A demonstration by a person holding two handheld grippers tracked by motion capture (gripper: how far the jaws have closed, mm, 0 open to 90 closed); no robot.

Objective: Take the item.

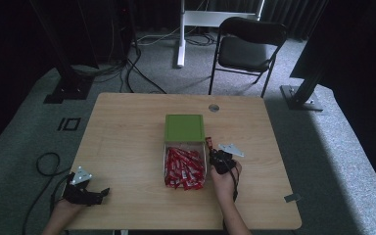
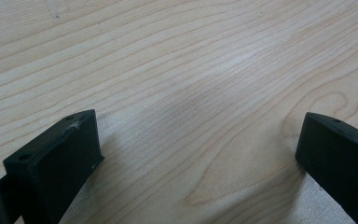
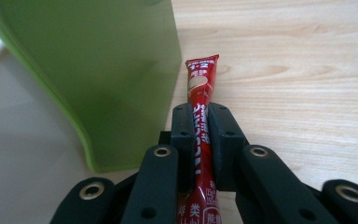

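A clear box (image 1: 165, 155) in the middle of the table holds several red stick packets (image 1: 183, 169), and its green lid (image 1: 184, 128) stands open at the far end. My right gripper (image 1: 214, 151) hovers just right of the box, shut on one red stick packet (image 3: 201, 100) that pokes out past the jaws beside the green lid (image 3: 102, 70). The same packet's tip (image 1: 208, 142) sticks up by the box's right rim. My left gripper (image 1: 98, 193) rests at the table's near left corner, its jaws wide open over bare wood (image 2: 191, 93) with nothing between them.
The wooden table (image 1: 127, 137) has bare room left and right of the box. A round cable hole (image 1: 214, 107) sits near the far edge. A black folding chair (image 1: 247, 49) and a white stand (image 1: 181, 34) are beyond the table. Cables (image 1: 46, 164) trail on the floor at left.
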